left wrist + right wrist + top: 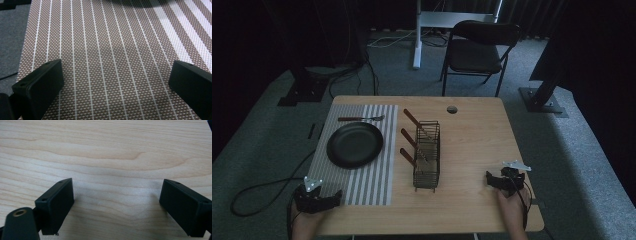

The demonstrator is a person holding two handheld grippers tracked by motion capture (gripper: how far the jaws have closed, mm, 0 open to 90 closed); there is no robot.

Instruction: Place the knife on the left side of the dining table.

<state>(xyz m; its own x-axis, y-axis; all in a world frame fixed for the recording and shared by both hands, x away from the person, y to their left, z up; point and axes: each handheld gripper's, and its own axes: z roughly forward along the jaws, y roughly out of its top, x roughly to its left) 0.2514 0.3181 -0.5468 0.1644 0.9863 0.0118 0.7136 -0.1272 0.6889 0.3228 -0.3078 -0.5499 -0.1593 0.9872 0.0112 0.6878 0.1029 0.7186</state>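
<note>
My left gripper (pixel 318 196) rests at the near left corner of the table, over the striped placemat (pixel 362 180); its jaws stand wide apart over the weave, with nothing between them (pixel 116 75). My right gripper (pixel 502 181) sits near the table's front right, and it too is open, with bare wood between its jaws (pixel 116 195). A black plate (pixel 355 144) lies on the placemat, and a fork with a wooden handle (pixel 360 118) lies beyond it. A wire caddy (pixel 427 155) in the middle holds three pieces of cutlery with brown handles (pixel 408 137) sticking out to the left.
The wooden table (pixel 472 145) has a small round hole (pixel 452 109) near its far edge. A black folding chair (pixel 479 50) and a white stand (pixel 418 35) are on the carpet beyond. Cables trail across the floor at left.
</note>
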